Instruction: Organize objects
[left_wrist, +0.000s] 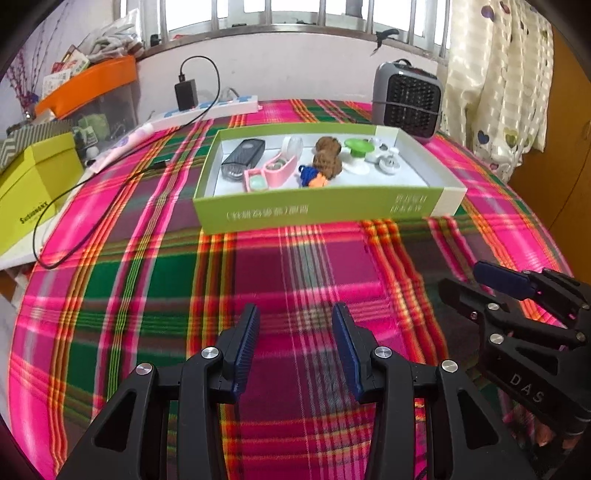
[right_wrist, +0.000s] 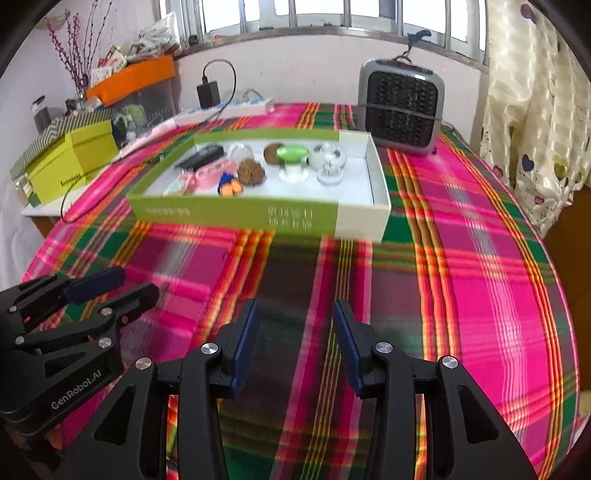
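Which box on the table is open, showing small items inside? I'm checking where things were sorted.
The shallow green-and-white box in the middle of the plaid cloth: it has no lid and holds small items. The yellow-green box at the left is closed.

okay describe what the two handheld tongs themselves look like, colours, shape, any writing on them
Both tongs, the left and the right, are matte black plastic with cut-out triangular openings and round silver bolts at the joints. Each finger ends in a flat, ribbed dark blue pad. White lettering marks the bodies: the left's side reads "GenRobot.AI", and the right's shows "DAS". No cables or sleeves are visible.
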